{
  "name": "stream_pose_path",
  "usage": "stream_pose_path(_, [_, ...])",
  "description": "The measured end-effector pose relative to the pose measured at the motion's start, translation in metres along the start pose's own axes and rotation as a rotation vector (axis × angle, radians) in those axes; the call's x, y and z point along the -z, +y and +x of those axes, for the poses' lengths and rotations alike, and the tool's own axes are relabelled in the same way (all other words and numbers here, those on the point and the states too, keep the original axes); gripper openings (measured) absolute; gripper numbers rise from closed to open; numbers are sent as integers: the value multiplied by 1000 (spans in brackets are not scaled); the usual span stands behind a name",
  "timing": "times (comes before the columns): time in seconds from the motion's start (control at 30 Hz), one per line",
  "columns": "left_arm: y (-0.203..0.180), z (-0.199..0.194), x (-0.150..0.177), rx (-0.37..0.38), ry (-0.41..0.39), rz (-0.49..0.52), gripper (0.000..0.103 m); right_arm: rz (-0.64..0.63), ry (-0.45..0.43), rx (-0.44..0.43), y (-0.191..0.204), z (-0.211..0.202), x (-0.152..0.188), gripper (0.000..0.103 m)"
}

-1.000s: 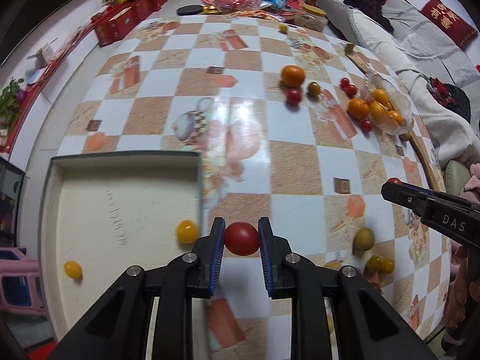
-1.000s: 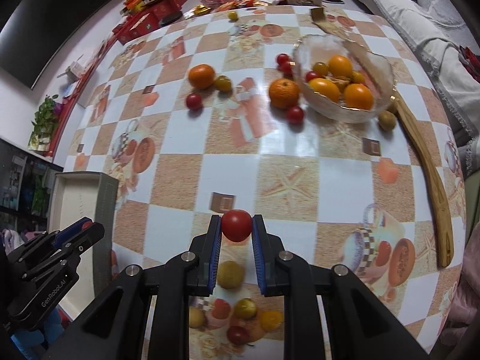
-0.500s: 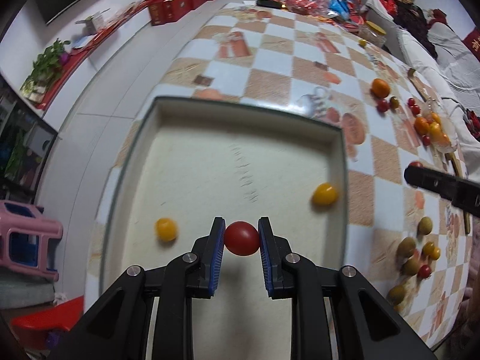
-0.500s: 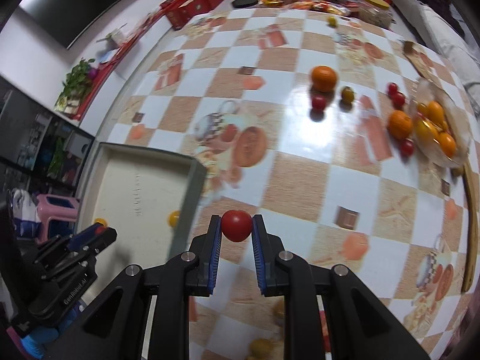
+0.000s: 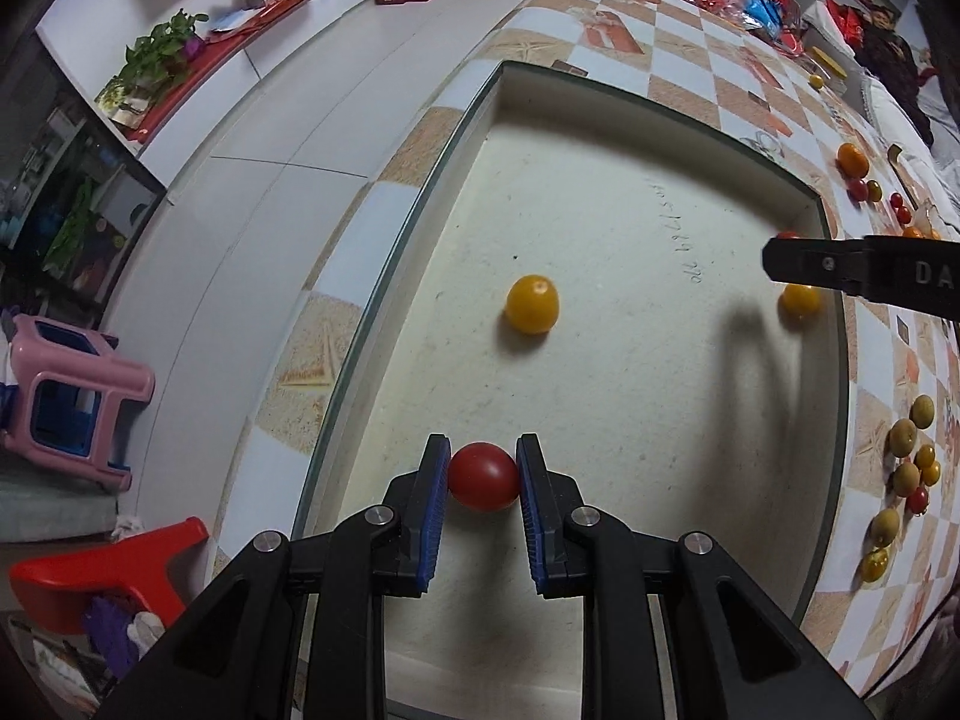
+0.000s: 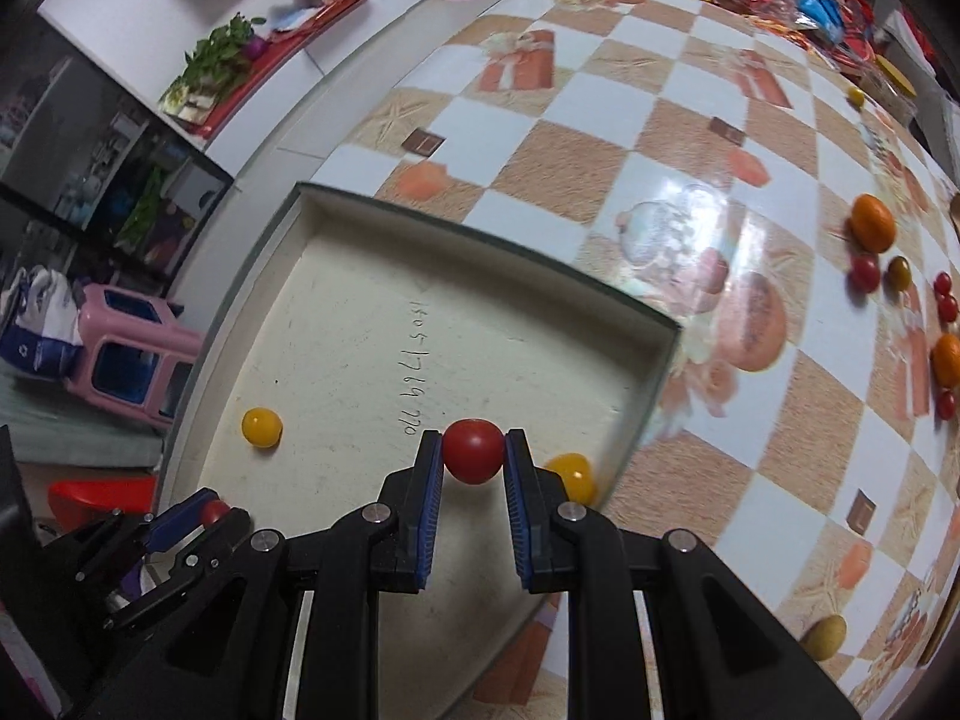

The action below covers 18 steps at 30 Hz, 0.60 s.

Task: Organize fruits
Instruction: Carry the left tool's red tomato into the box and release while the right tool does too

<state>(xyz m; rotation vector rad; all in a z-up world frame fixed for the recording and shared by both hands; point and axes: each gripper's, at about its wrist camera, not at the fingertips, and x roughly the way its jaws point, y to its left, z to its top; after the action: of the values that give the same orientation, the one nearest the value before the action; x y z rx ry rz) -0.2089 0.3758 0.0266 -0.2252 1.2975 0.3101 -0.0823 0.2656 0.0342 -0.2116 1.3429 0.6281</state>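
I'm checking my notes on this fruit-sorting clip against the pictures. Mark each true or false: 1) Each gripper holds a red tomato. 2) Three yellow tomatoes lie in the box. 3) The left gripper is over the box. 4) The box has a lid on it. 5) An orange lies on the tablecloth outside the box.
1) True: the left gripper is shut on a red tomato, the right gripper on another red tomato.
2) False: two yellow tomatoes lie in the box.
3) True.
4) False: it is open, its floor showing.
5) True: an orange lies on the tablecloth.
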Motion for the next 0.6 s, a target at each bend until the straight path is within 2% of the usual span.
stream_pose_path(0.4, [2, 4, 4, -23, -7, 49, 25, -61, 47, 60, 16, 26, -1, 23])
stream_pose_path(0.5, [-1, 4, 4, -29, -5, 67, 25, -77, 48, 57, 22, 28, -2, 31])
stream_pose_path(0.53, [-1, 4, 4, -36, -4, 70, 30, -83, 50, 51, 24, 28, -2, 42])
stream_pose_path(0.57, [-2, 4, 3, -43, -5, 71, 54, -89, 52, 52, 26, 29, -2, 57])
stream_pose_path(0.6, [-1, 3, 3, -45, -9, 68, 70, -94, 54, 58, 28, 31, -3, 64])
